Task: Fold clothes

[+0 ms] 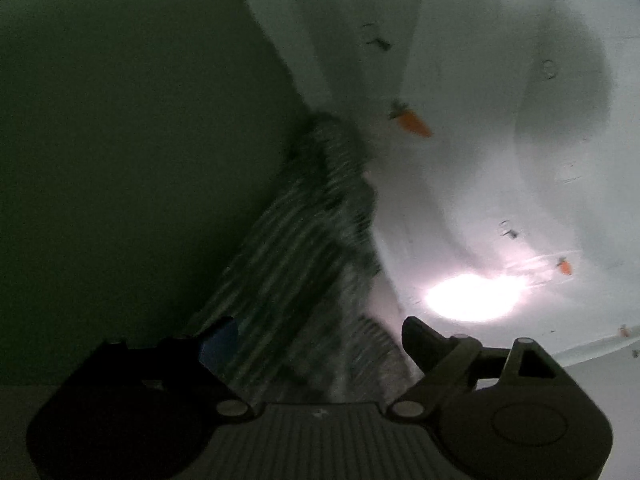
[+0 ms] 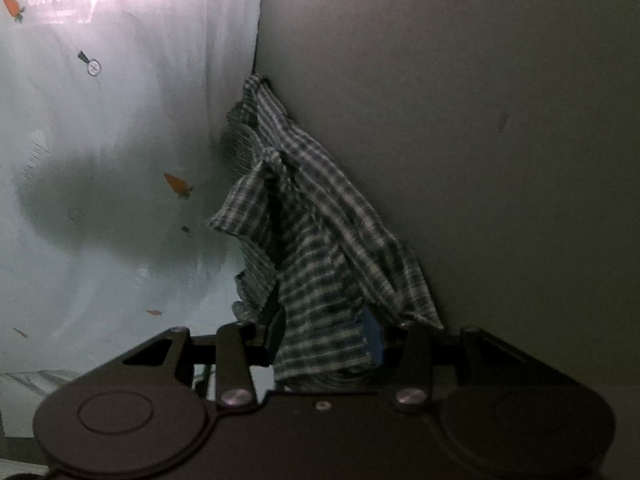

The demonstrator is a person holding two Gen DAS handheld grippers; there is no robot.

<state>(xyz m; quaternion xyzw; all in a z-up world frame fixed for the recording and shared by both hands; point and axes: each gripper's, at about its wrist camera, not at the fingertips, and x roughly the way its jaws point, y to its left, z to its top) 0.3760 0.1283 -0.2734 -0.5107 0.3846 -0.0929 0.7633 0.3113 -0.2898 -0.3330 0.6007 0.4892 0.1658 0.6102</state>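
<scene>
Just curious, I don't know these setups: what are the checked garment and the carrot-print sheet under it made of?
The checked garment looks like thin woven cotton, matte: it creases and drapes in soft folds. The carrot-print sheet looks like a smooth, slightly glossy plastic or coated cloth, since it throws back a bright glare; I can't tell which.

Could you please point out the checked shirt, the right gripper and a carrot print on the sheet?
checked shirt (image 2: 316, 240): right wrist view, crumpled middle.
right gripper (image 2: 324, 336): right wrist view, between fingertips.
carrot print (image 1: 412, 121): left wrist view, orange body.
</scene>
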